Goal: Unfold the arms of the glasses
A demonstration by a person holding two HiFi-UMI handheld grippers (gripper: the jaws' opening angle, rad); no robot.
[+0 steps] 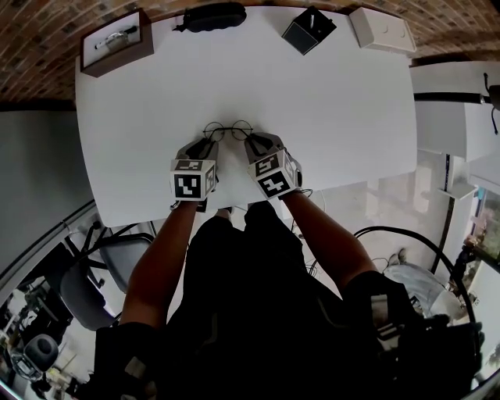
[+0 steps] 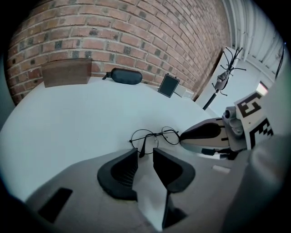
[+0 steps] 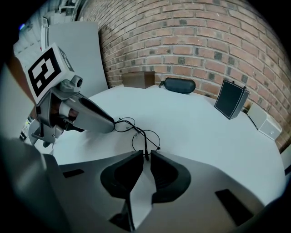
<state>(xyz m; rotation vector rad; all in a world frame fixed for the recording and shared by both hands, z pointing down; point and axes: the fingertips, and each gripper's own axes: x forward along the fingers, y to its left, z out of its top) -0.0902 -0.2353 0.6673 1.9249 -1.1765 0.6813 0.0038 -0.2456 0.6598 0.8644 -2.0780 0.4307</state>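
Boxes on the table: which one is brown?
The brown box at the far left corner of the table, pale inside. The dark square box and the white box sit further right, past the black case.

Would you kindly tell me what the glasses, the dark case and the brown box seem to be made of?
The glasses: thin dark wire frame, probably metal, with clear round lenses. The dark case: matte black rounded shell, perhaps fabric or leather; unclear. The brown box: flat brown sides with a dull finish, likely wood.
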